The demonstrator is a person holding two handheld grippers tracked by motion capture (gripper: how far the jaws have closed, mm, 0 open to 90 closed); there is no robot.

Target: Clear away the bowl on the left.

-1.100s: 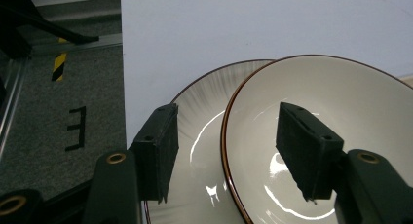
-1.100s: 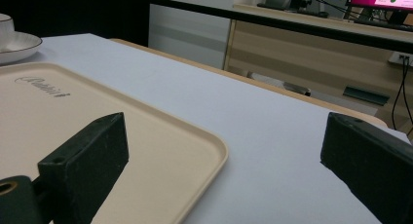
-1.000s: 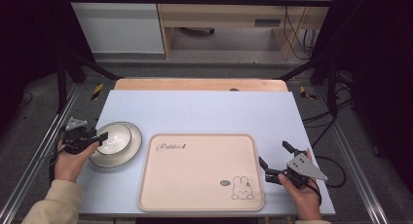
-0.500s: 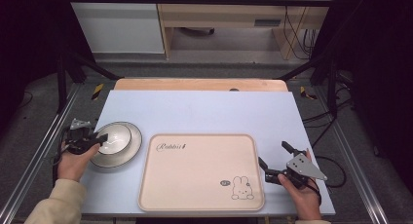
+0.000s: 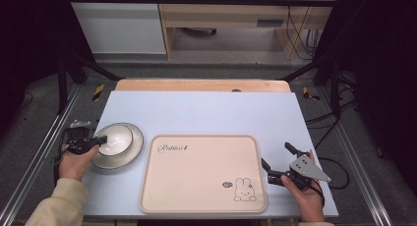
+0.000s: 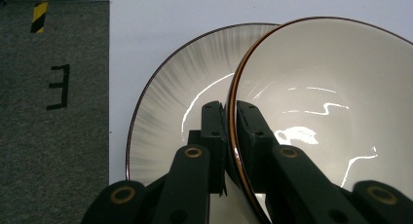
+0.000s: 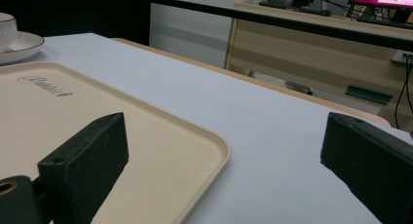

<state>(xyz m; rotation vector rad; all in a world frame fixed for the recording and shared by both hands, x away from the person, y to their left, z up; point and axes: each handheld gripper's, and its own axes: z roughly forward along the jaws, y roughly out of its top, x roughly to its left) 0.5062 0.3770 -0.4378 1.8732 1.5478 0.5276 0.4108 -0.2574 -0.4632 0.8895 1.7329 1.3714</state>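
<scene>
Pale blue worktop (image 5: pixel 206 113) under dark framing, with a wooden strip along its far edge — and both hands are at the table. Over on the left, the left gripper (image 5: pixel 101 140) is clamped onto the rim of a white bowl (image 5: pixel 115 139); in the left gripper view its fingers (image 6: pixel 214 131) are pinched tight either side of the brown-edged rim (image 6: pixel 234 117), one finger outside, one inside. That bowl is tilted, its held side raised above the striped saucer-like plate (image 5: pixel 134 148) beneath it, which lies flat on the worktop near the left edge. In the middle sits a cream tray (image 5: pixel 204 172) with a script logo and a small rabbit drawing (image 5: pixel 245 189) in its near right corner — its surface bare. On the right, the right gripper (image 5: pixel 278 159) hovers just beside the tray's right edge, fingers (image 7: pixel 87 160) spread wide and holding nothing, one over the tray's corner (image 7: pixel 209 146), the other over bare worktop.
</scene>
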